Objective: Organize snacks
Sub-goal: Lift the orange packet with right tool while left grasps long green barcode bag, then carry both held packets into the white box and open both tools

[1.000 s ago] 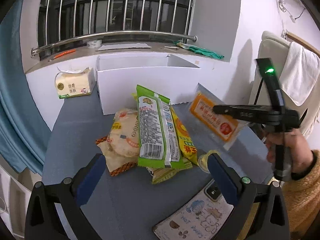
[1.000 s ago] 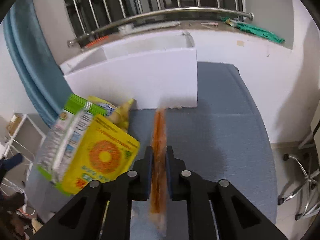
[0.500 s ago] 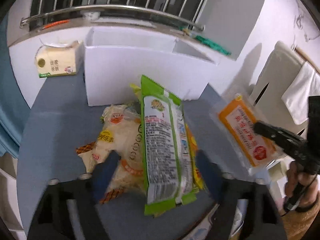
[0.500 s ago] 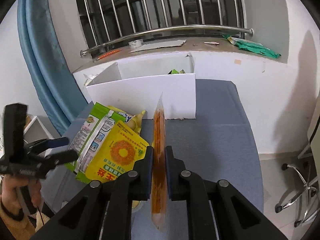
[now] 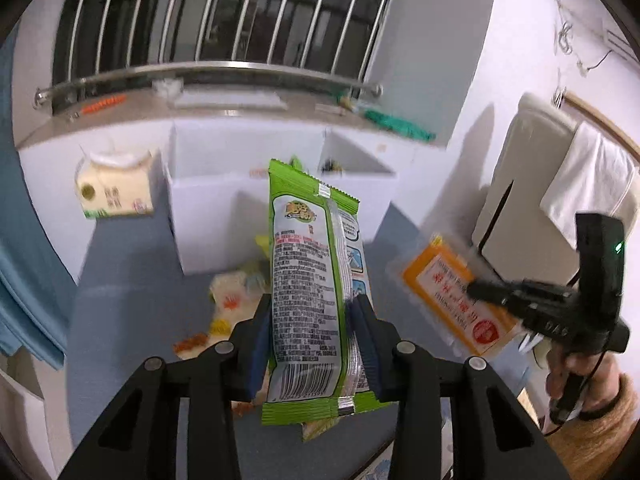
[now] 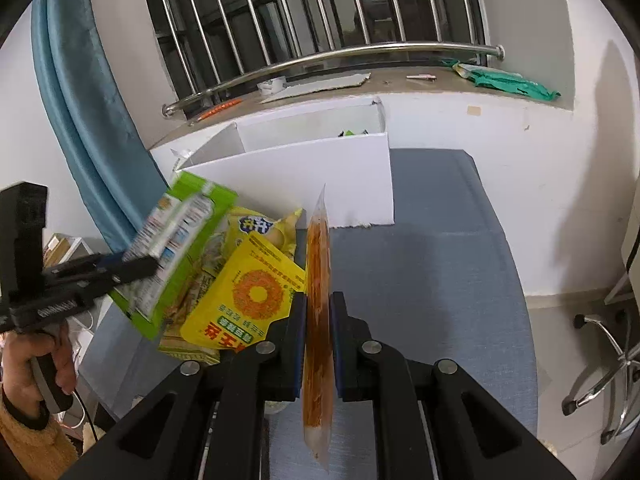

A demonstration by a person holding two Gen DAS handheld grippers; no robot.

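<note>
Two snacks are held up: the left gripper (image 5: 310,354) has just been closing and squeezes the green pack (image 5: 308,292); the right gripper (image 6: 318,344) pinches the orange pouch (image 6: 318,304). Next, I think, both go into the white box (image 6: 296,180) behind.

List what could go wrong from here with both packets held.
1. The left tongs have just been closing on the green packet near its bottom end; most of it stands above the pads, so it may tip or slide.
2. The right tongs pinch the thin orange pouch edge-on; it may catch the white box wall.
</note>
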